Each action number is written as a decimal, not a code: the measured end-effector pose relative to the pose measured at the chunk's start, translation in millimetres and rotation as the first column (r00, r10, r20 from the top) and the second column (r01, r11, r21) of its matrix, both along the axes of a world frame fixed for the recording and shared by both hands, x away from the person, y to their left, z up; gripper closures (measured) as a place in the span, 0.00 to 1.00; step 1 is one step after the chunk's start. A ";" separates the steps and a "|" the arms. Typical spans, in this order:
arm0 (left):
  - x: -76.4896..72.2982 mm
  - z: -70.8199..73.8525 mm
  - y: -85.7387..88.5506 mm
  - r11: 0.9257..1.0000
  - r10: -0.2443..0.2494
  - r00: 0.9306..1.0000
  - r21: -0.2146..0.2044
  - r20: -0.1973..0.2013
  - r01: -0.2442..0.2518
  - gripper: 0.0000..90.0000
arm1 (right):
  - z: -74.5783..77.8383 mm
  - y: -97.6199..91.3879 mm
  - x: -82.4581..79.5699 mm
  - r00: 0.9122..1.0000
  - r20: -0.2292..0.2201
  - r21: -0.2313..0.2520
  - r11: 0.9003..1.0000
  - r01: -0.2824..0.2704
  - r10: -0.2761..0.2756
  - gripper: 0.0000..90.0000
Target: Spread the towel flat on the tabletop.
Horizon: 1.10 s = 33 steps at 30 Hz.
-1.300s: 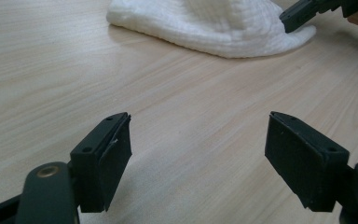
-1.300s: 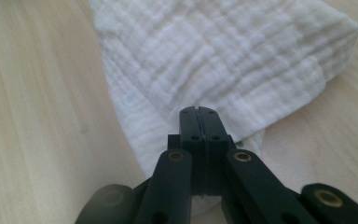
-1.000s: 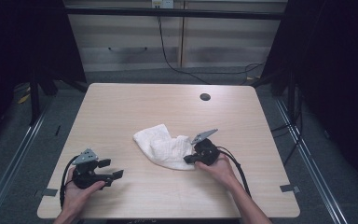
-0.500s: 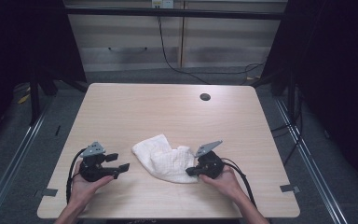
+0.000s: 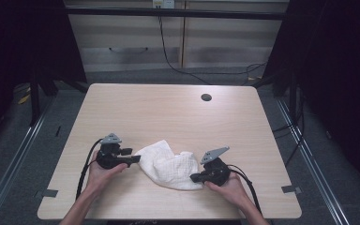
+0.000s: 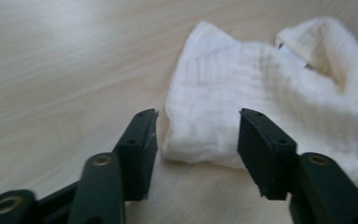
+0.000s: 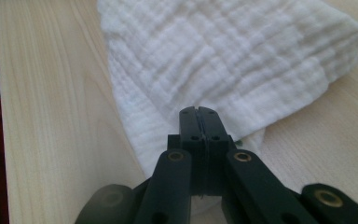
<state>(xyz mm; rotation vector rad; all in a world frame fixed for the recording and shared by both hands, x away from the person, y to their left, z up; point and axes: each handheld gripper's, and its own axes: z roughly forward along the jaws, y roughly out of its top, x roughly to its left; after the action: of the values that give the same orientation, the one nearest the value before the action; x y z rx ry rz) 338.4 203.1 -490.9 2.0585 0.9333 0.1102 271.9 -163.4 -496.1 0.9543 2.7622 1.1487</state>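
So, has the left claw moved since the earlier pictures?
Yes. The left claw has moved right, away from the table edge, to the white cloth, jaws closing.

far tabletop [image 5: 168, 112]: open | centre: cloth [image 5: 171, 166] blocks

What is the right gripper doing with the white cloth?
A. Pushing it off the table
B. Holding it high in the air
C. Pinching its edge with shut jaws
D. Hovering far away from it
C: in the right gripper view the right gripper has its jaws closed together on the near edge of the crumpled white cloth, which lies on the light wooden table.
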 end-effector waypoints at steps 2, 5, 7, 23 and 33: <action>-0.3 -8.2 -7.6 0.997 -0.040 0.999 0.058 -0.002 0.040 0.59 | 0.6 0.6 -0.8 1.000 -0.003 -0.005 1.000 -0.003 0.003 1.00; -1.9 -8.5 -8.9 0.997 -0.039 0.999 0.067 0.005 0.039 0.78 | 1.2 0.5 -1.7 1.000 0.001 -0.014 1.000 0.002 -0.002 1.00; -4.8 -10.0 -10.8 0.995 -0.056 0.998 0.080 0.003 0.056 0.82 | 0.8 0.2 -1.3 1.000 0.008 -0.011 1.000 -0.001 0.001 1.00; -56.1 -6.9 -4.1 0.983 -0.156 0.987 0.092 -0.025 0.158 0.88 | 3.8 -21.7 -8.2 0.997 0.028 -0.054 0.996 0.077 -0.076 1.00; -67.9 2.7 0.2 0.987 -0.151 0.988 0.058 -0.018 0.151 0.72 | 3.2 -27.7 -16.3 0.996 0.028 -0.026 0.996 0.090 -0.090 0.89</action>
<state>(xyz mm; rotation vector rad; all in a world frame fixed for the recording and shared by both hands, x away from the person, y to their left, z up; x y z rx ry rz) 270.5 203.4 -488.3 2.1793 0.7871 0.0432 255.5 -191.1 -492.9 1.0409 2.6768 1.0996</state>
